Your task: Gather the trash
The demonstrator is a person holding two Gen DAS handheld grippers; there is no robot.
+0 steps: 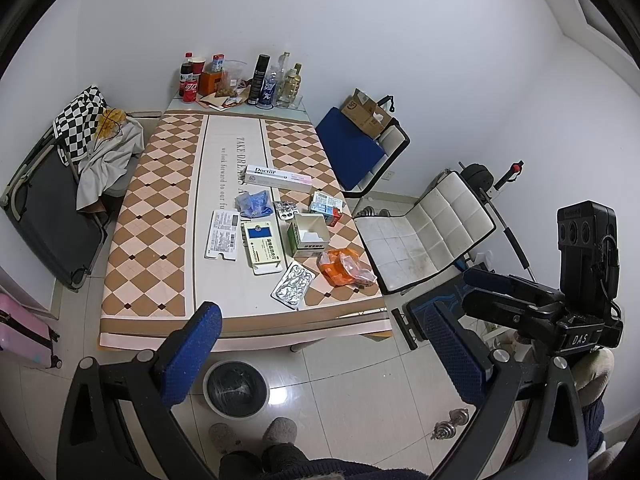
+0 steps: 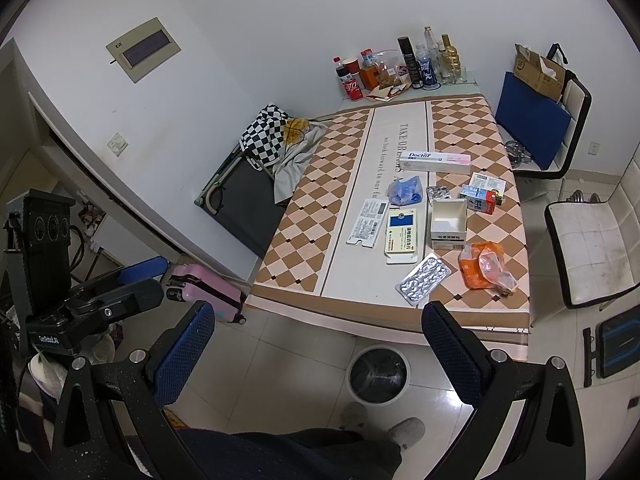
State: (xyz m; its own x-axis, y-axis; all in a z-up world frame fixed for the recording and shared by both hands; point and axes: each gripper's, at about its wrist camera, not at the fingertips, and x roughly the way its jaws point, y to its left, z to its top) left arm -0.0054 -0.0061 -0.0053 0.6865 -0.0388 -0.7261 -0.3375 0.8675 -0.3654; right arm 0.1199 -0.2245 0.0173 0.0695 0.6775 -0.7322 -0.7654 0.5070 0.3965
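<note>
Trash lies on the checkered table [image 1: 152, 240]: a long white "Doctor" box [image 1: 278, 176], a crumpled blue wrapper [image 1: 253, 203], a yellow-and-blue medicine box [image 1: 262, 250], an open white box [image 1: 308, 236], a silver blister pack [image 1: 293, 289] and an orange bag [image 1: 346, 267]. A round bin [image 1: 236, 388] with a dark liner stands on the floor below the table's near edge. My left gripper [image 1: 324, 348] hangs open above the bin, holding nothing. My right gripper [image 2: 318, 344] is open too, short of the table [image 2: 340, 184], with the bin [image 2: 378, 374] just beyond it and the blister pack [image 2: 424, 283] ahead.
Bottles and cans [image 1: 240, 80] crowd the table's far end. White chairs [image 1: 424, 232] stand to the right, one holding a cardboard box [image 1: 366, 112]. A folding cot [image 1: 52, 200] and pink suitcase [image 2: 208, 292] sit on the left. The person's slippers [image 1: 256, 436] are near the bin.
</note>
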